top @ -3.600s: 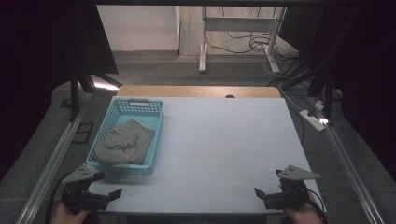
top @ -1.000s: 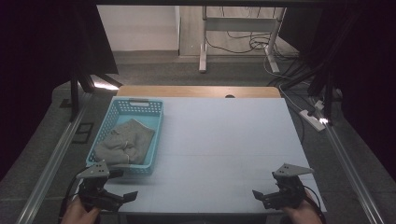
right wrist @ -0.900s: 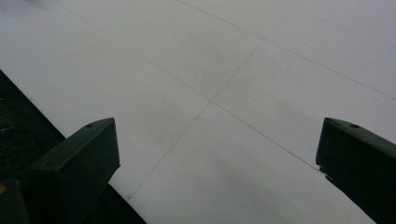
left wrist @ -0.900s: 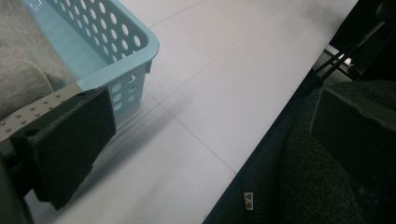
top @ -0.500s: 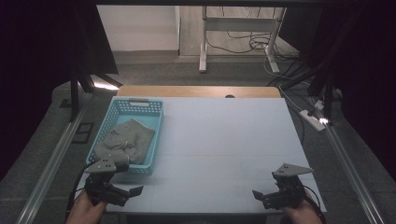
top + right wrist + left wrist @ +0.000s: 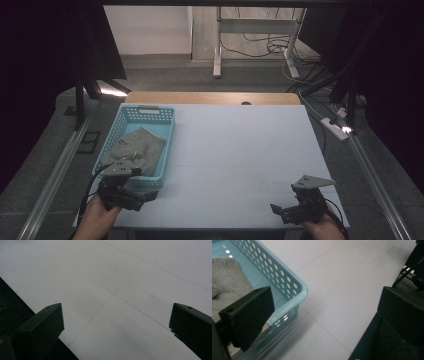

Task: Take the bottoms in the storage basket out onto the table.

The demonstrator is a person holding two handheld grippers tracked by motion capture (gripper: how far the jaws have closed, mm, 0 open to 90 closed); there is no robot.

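**Reaching for the cloth in the blue basket**

A person stands at a white table (image 6: 240, 150) with a gripper in each hand. The left gripper (image 6: 131, 196) is right at the near end of the blue basket (image 6: 165, 131). Its jaws are wide apart and hold nothing. In the left gripper view, one jaw sits over the inside of the basket, above the grey cloth (image 6: 227, 282), and the other jaw hangs out over the table. The corner of the basket is between them.

The grey cloth (image 6: 135, 147) lies bunched up inside the basket, on the left side of the table.

The right gripper (image 6: 290, 212) waits near the front right corner of the table, well away from the basket. Its jaws are wide apart too, with just bare table between them.

I think the job is to pick up the cloth. To do that well, the left gripper should go up and over the basket wall, so both jaws are inside. Then it should come down on a raised fold and close on cloth only, not on the plastic wall. If a jaw catches the rim, the basket could slide or tip.
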